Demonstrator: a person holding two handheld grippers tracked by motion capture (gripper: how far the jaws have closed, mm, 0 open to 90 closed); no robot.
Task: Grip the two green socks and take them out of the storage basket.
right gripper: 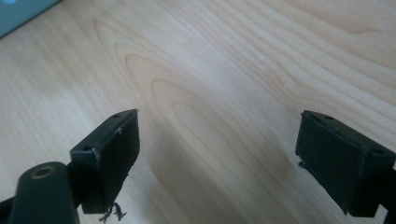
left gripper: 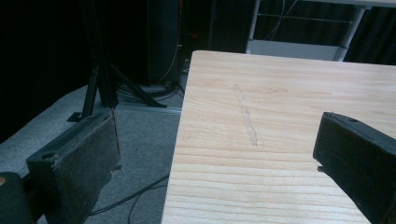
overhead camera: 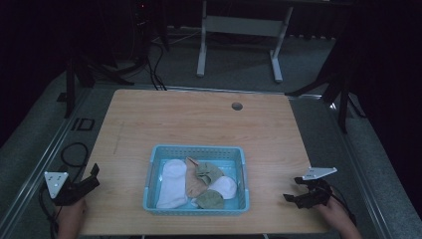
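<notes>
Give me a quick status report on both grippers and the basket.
Left gripper open, empty, at table's left edge. Right gripper open, empty. Blue basket holds socks. Nothing blocking.

high view: above the near side, looking forward and down on the whole table (overhead camera: 199, 114) and floor beyond | left gripper view: low, close at the table's left edge, facing its far end | right gripper view: very close, aimed down at bare tabletop | shared: tabletop

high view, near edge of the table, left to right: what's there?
left gripper → blue basket with socks → right gripper
</notes>
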